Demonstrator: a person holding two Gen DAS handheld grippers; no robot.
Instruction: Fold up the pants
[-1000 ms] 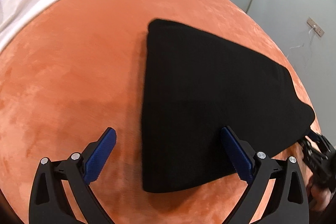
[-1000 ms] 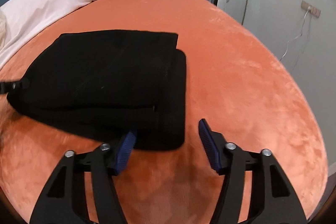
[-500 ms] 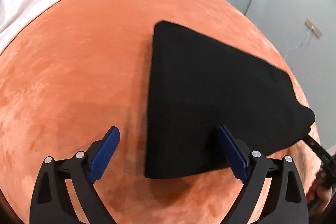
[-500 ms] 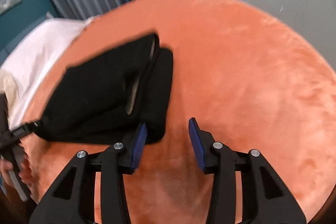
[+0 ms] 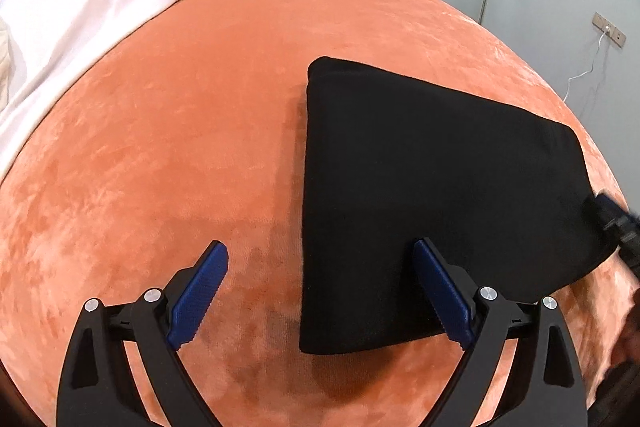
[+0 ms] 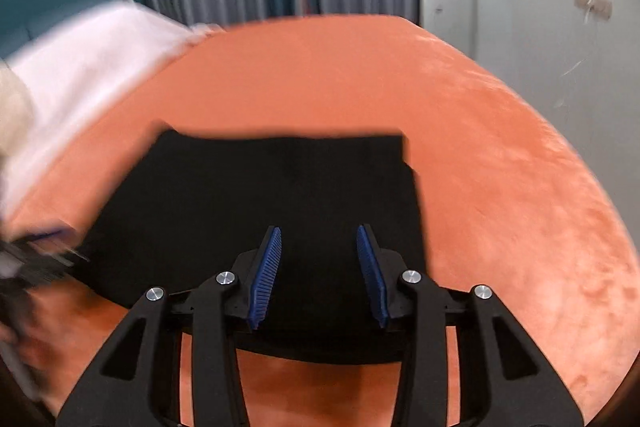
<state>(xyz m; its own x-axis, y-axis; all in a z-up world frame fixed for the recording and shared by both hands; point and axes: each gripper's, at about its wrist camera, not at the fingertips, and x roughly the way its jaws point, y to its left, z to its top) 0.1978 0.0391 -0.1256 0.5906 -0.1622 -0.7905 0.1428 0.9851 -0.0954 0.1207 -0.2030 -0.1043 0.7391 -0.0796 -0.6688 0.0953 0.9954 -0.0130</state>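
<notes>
Your right tongs have swung from beside the folded black pants to right over them, half open and empty, the left tongs wide open and empty straddling their near-left corner on the orange bed. You're likely finishing, so press the bundle flat or lift away cleanly without snagging the top layer.

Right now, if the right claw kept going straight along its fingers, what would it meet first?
Most likely the folded black pants: the right claw points down at them, open and empty, with the orange bedcover beyond. How far above them it hangs is unclear.
</notes>
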